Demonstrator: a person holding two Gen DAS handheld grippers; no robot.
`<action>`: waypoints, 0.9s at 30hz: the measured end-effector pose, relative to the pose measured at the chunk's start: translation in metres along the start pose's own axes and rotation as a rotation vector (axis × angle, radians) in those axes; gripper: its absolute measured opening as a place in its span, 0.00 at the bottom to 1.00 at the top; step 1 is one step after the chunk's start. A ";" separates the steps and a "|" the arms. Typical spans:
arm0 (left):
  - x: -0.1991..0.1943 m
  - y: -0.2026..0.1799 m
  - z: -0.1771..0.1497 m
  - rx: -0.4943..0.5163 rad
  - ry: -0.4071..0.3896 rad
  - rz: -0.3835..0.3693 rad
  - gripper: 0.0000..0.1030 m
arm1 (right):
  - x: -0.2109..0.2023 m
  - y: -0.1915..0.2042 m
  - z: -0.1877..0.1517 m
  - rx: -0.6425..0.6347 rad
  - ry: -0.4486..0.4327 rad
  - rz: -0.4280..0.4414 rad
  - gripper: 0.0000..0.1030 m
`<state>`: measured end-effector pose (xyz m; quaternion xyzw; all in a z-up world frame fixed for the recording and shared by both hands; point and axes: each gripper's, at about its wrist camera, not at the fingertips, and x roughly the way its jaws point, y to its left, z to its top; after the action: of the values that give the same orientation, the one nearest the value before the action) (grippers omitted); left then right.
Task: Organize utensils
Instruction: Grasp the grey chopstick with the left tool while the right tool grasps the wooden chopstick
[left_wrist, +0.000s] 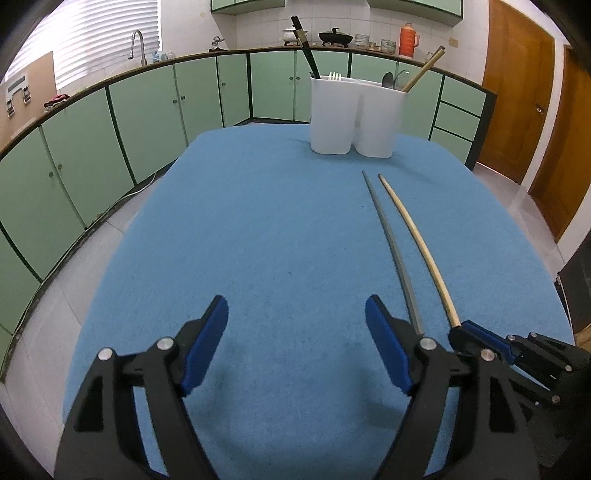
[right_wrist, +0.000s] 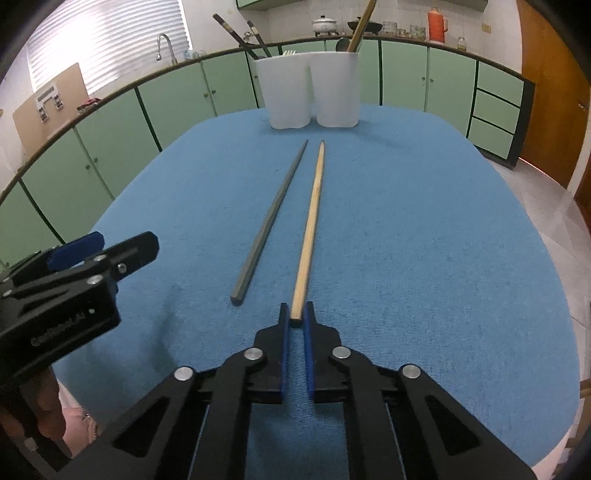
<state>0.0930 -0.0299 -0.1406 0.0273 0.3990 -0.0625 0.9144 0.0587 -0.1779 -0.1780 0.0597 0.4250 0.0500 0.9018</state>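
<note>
Pick step: right tongs (right_wrist: 296, 314) clamp near end of bamboo chopstick (right_wrist: 312, 218); left tongs (left_wrist: 296, 345) wide, empty. Next, lift it to far white holder (right_wrist: 308, 88).

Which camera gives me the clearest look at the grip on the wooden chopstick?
Right wrist view: the right hand-held gripper is shut on the near end of the wooden chopstick, seen head-on. The left wrist view shows this only from the side at its frame edge.

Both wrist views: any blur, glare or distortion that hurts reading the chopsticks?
Left wrist view: strong fisheye bows the wooden chopstick and grey chopstick; sharp, no glare. Right wrist view: both look nearly straight near centre; soft shadows on the blue tablecloth; counter curves at the edges.
</note>
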 end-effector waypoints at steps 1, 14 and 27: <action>0.000 -0.002 0.000 0.002 0.000 -0.005 0.73 | 0.000 -0.001 0.000 0.002 -0.001 -0.001 0.07; 0.007 -0.047 -0.006 0.067 0.017 -0.101 0.78 | -0.019 -0.050 0.007 0.104 -0.056 -0.082 0.06; 0.032 -0.073 -0.015 0.073 0.073 -0.099 0.44 | -0.030 -0.072 0.010 0.155 -0.087 -0.051 0.06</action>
<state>0.0937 -0.1038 -0.1747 0.0433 0.4306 -0.1211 0.8933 0.0506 -0.2535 -0.1600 0.1207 0.3893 -0.0086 0.9131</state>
